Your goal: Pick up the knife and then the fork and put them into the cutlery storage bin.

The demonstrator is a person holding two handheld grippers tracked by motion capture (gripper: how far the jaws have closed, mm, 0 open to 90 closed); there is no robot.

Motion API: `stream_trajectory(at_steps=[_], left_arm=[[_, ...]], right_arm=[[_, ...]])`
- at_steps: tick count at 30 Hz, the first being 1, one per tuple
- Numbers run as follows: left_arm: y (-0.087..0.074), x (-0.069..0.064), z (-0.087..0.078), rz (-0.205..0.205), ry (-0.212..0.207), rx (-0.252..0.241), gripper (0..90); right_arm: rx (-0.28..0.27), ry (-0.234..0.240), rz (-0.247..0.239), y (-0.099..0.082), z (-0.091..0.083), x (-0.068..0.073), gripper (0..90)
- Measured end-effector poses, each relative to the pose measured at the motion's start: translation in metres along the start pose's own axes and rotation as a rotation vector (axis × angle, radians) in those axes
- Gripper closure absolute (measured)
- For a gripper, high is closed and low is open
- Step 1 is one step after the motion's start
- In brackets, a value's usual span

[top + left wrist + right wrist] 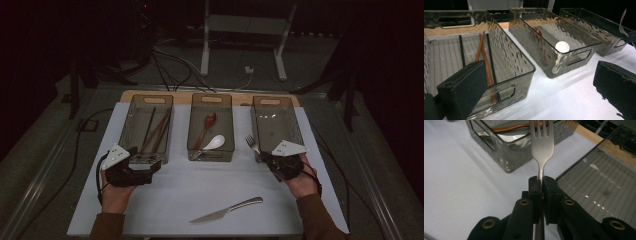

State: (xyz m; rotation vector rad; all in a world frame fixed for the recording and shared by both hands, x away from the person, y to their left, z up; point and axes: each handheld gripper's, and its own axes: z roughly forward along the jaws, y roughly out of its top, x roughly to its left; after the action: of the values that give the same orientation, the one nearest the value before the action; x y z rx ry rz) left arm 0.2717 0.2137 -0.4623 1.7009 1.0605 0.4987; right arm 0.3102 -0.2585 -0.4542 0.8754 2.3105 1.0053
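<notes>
My right gripper (268,159) is shut on the handle of a silver fork (251,142), held beside the near left corner of the right bin (295,125). In the right gripper view the fork (541,143) rises tines-up from my right gripper (540,182), between the middle bin (506,150) and the right bin's ribbed floor (599,182). My left gripper (141,163) rests at the near end of the left bin (131,125). In its own view my left gripper (539,87) stands open with nothing between its pads (461,87).
The left bin holds chopsticks (482,52). A wooden spoon (207,125) and a white spoon (216,142) lie in the middle bin (227,107). A table knife (227,210) lies on the white mat near the front edge. Cables and a stand are on the floor behind.
</notes>
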Motion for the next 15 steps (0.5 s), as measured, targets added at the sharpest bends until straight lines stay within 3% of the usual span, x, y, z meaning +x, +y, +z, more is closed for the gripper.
stream_trajectory(at_steps=[15], left_arm=[[-0.004,0.003,-0.007,-0.006,0.013,0.004,0.6]], right_arm=[[-0.031,-0.064,0.053,0.008,-0.008,-0.017,86.3]])
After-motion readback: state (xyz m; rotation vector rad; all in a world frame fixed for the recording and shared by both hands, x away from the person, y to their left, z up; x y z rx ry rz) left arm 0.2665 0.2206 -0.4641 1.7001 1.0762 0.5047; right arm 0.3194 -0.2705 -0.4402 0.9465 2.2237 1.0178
